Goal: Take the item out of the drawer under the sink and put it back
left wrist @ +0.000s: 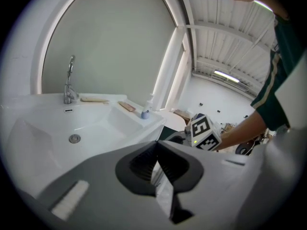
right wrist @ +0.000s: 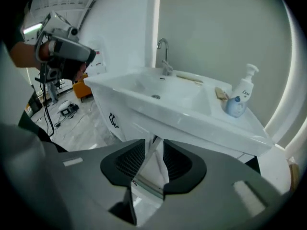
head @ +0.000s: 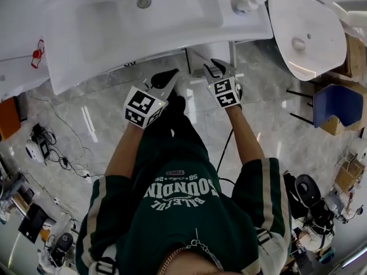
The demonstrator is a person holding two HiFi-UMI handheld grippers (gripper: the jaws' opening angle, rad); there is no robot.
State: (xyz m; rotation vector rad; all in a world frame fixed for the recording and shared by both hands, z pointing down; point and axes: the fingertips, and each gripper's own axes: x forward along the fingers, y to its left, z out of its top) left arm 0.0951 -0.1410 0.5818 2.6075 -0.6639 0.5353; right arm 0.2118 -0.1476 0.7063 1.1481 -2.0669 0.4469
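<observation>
Both have ribbed black insides: left gripper (left wrist: 154, 145) pinched shut, empty; right gripper (right wrist: 154, 141) parted, empty, facing the glossy white sink (right wrist: 192, 124).

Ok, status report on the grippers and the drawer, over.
Left gripper shut, empty. Right gripper open, empty. Drawer under sink looks closed; item not in view. Nothing in the way.

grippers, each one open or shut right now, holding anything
left gripper: shut, holding nothing
right gripper: open, holding nothing
</observation>
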